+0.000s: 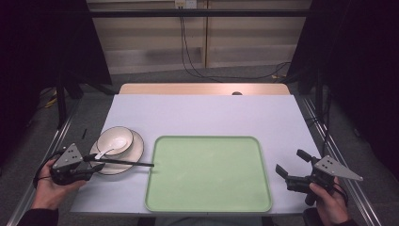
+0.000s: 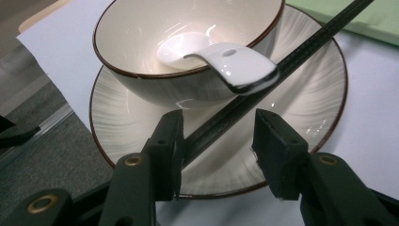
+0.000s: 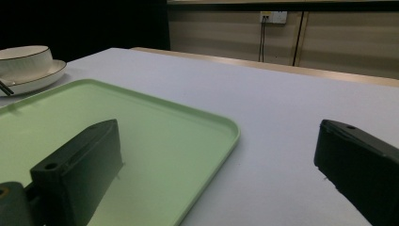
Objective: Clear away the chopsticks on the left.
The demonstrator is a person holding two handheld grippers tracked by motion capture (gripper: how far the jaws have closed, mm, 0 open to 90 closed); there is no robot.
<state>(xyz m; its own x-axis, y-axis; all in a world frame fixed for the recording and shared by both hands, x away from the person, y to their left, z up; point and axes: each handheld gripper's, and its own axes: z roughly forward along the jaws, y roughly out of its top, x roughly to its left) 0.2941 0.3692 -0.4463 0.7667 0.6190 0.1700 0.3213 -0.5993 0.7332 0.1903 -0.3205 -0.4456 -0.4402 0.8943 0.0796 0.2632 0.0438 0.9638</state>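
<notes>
A cream bowl with a dark rim stands on a matching plate at the table's left. A white spoon rests in the bowl, its handle hanging over the rim. Black chopsticks lie across the plate, pointing toward the green tray. My left gripper straddles the near end of the chopsticks; the left jaw is against them, the right jaw stands apart. My right gripper is held open above the table, right of the tray, with nothing between its jaws.
The pale green tray lies bare at the table's front middle. White table surface stretches behind it. The bowl and plate sit beyond the tray's far corner in the right gripper view. Cables hang by the back wall.
</notes>
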